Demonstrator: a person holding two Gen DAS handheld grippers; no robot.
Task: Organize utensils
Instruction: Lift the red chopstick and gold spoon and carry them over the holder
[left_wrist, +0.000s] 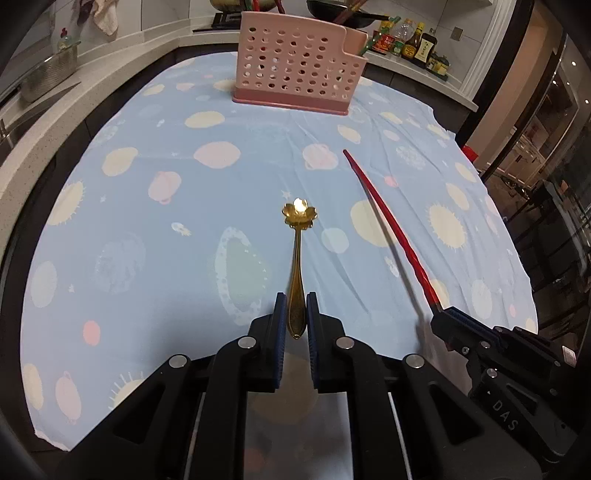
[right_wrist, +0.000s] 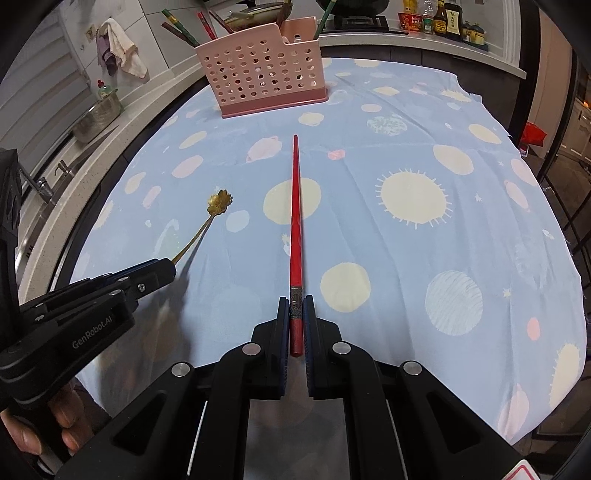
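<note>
My left gripper (left_wrist: 296, 297) is shut on the handle of a gold spoon (left_wrist: 298, 236) with a flower-shaped bowl, held above the cloth and pointing forward. My right gripper (right_wrist: 295, 301) is shut on the thick end of a red chopstick (right_wrist: 294, 206), which points toward the pink perforated utensil holder (right_wrist: 258, 77). The holder (left_wrist: 295, 62) stands at the far side of the table, with several chopsticks sticking out of it. The right gripper with the chopstick (left_wrist: 391, 229) shows at the right of the left wrist view. The left gripper with the spoon (right_wrist: 218, 205) shows at the left of the right wrist view.
The table wears a light blue cloth (left_wrist: 155, 206) with planet and sun prints. A kitchen counter (left_wrist: 44, 122) runs along the left with a metal colander (left_wrist: 48, 74). Sauce bottles (left_wrist: 410, 40) and pans stand on the counter behind the holder.
</note>
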